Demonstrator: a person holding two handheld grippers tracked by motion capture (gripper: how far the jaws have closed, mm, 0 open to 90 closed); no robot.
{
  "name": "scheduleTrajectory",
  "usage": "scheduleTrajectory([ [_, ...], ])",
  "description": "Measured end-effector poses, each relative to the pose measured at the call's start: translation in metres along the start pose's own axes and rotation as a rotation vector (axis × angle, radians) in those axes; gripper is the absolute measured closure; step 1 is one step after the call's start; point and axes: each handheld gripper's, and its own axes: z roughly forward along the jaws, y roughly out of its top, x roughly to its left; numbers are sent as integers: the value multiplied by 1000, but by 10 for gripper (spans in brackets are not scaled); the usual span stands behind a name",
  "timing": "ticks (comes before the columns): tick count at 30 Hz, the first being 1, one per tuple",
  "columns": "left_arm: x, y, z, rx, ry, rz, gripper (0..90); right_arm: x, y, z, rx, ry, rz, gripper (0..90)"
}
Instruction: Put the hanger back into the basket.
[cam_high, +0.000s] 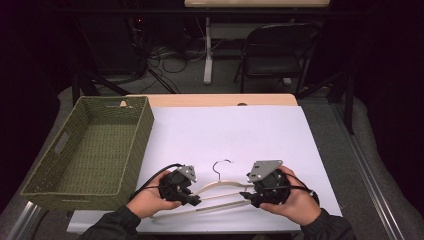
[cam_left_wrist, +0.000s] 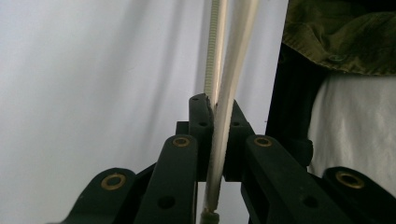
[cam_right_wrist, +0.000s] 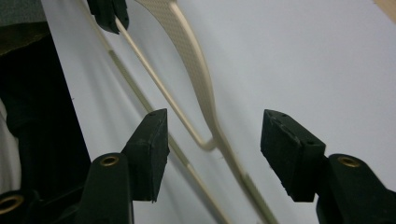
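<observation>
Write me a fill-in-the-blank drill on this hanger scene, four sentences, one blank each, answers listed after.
1. The left gripper is ____ on the cream hanger.
2. The jaws of the right gripper stand ____, with the hanger's end between them.
3. The green woven basket sits at the ____ edge of the table, seen in the high view.
4. The hanger lies on a ____ sheet covering the table.

Missing words: shut; open; left; white
</observation>
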Motion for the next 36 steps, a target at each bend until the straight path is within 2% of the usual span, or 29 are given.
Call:
scheduleTrajectory([
  [2,2,-2,-3,-21,16,-11,867,-4,-3,-5,-9,-11,17,411],
  [3,2,-3,-4,-30,22,-15,868,-8,-7,-9,2,-37,33,410],
  [4,3,-4,-6,-38,31,-20,868,-10,-10,-8,-10,-31,45,409],
  [6,4,-5,-9,-55,37,-30,869,-17,-17,-9,-5,-50,73,409],
  [8,4,-6,-12,-65,52,-36,870,-20,-20,-11,23,-58,81,409],
  [9,5,-7,-14,-75,56,-41,870,-21,-24,-9,-6,-61,99,409],
  [10,4,-8,-15,-77,65,-46,870,-23,-26,-10,8,-79,106,411],
  [12,3,-10,-19,-93,84,-62,870,-26,-32,-8,-7,-71,124,415],
  [14,3,-12,-25,-116,90,-74,870,-28,-36,-9,9,-75,135,416],
  [15,1,-13,-28,-119,113,-85,870,-28,-39,-6,-22,-79,150,417],
  [18,-3,-15,-39,-130,150,-103,870,-31,-47,-3,-6,-76,165,424],
  [19,-4,-16,-43,-143,140,-114,870,-31,-49,-3,11,-76,171,426],
  [20,-6,-16,-48,-152,151,-115,870,-31,-52,0,-17,-87,179,427],
  [21,-7,-17,-53,-160,160,-121,870,-32,-53,-2,32,-79,175,430],
  [22,-8,-17,-56,-165,165,-126,870,-32,-56,0,15,-84,186,435],
  [23,-11,-18,-64,-171,187,-127,870,-33,-59,2,-7,-85,194,436],
  [24,-12,-18,-67,-177,190,-128,870,-34,-61,1,20,-89,199,441],
  [25,-14,-19,-73,-186,201,-128,870,-33,-64,4,-19,-92,211,445],
  [26,-15,-20,-77,-193,205,-127,870,-34,-66,3,-1,-85,216,446],
  [27,-15,-21,-82,-202,208,-127,870,-33,-68,5,-26,-93,226,447],
  [28,-16,-22,-87,-209,211,-128,870,-35,-69,3,17,-88,220,450],
  [29,-17,-23,-92,-219,220,-127,870,-34,-70,5,-2,-91,226,451],
  [30,-18,-23,-95,-223,225,-126,870,-35,-72,5,21,-92,229,459],
  [32,-18,-25,-103,-236,239,-130,869,-35,-74,9,15,-90,233,465],
  [33,-18,-27,-108,-242,245,-131,869,-35,-74,9,38,-88,228,466],
  [35,-18,-30,-115,-256,256,-130,869,-35,-77,13,14,-97,232,471],
  [36,-17,-31,-118,-263,261,-136,869,-35,-78,13,37,-99,236,472],
])
